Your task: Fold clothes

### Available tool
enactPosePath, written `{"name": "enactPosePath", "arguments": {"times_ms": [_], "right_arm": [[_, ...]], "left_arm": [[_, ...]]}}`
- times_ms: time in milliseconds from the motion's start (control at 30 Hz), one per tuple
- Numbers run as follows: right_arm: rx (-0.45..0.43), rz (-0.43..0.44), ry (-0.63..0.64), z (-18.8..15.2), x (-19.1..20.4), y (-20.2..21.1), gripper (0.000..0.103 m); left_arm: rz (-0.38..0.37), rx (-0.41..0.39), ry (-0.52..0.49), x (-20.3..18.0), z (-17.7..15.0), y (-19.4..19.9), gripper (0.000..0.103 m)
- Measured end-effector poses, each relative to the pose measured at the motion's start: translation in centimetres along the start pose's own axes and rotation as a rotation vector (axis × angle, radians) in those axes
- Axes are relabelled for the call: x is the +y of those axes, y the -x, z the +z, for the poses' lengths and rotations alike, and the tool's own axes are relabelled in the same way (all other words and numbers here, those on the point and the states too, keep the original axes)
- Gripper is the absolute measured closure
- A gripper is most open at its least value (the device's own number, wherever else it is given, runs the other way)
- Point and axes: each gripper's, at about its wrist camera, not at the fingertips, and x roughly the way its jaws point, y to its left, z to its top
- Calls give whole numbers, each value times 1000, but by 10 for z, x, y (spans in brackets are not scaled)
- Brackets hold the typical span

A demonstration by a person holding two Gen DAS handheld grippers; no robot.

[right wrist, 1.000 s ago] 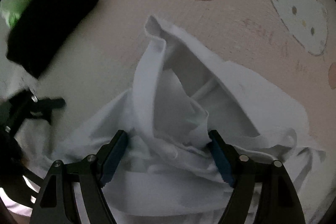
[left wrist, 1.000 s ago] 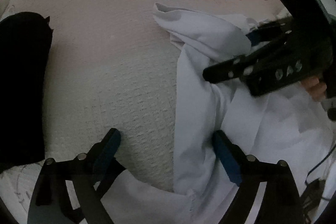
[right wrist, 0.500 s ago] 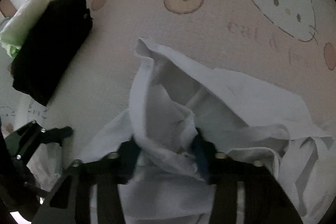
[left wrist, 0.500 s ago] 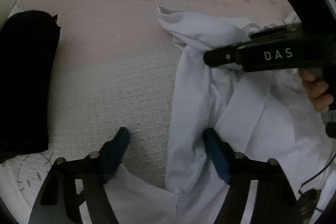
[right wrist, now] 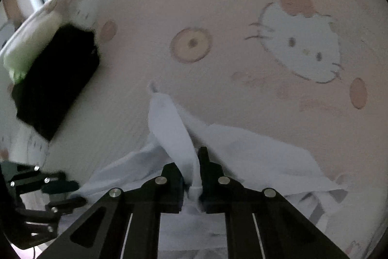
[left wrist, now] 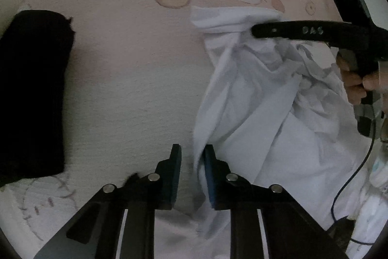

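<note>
Far left, folded black garment [left wrist: 31, 94] lies flat on the pink cartoon-cat bedspread [left wrist: 126, 45], well apart from the rest. Mid-frame, left gripper [left wrist: 191, 157]: jaws just been closing, now nearly together w/ an edge of the white garment [left wrist: 262, 108] hanging between them; cloth lies against the right pad, a sliver of gap by the left one. White garment sits crumpled on the spread's right side. Right gripper [right wrist: 194, 166] (a hand [left wrist: 359, 81] on its handle) has also just closed, pinching a raised fold of the same cloth.
</note>
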Motion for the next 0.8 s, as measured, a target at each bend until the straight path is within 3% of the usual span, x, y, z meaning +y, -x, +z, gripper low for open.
{"name": "enactPosePath", "arguments": {"times_ms": [133, 267, 400, 533, 667, 733, 767, 800], "right_arm": [[-8, 72, -137, 0, -18, 11, 95], [-55, 30, -184, 5, -36, 14, 95], [-76, 55, -309, 16, -55, 8, 95], [-58, 63, -319, 19, -56, -1, 95], [-39, 91, -319, 23, -55, 0, 94], [-18, 106, -323, 20, -60, 4, 80], [-13, 90, -318, 20, -62, 8, 63], [-24, 79, -305, 19, -62, 15, 54]], "left_arm": [[8, 9, 28, -1, -2, -1, 86], [2, 5, 41, -18, 4, -7, 87], [22, 13, 20, -23, -2, -4, 88], [-21, 20, 54, -9, 5, 1, 88], [-89, -24, 70, 18, 12, 11, 88], [-112, -32, 77, 16, 16, 16, 84], [-110, -21, 79, 15, 15, 18, 77], [-106, -9, 81, 13, 17, 18, 72]]}}
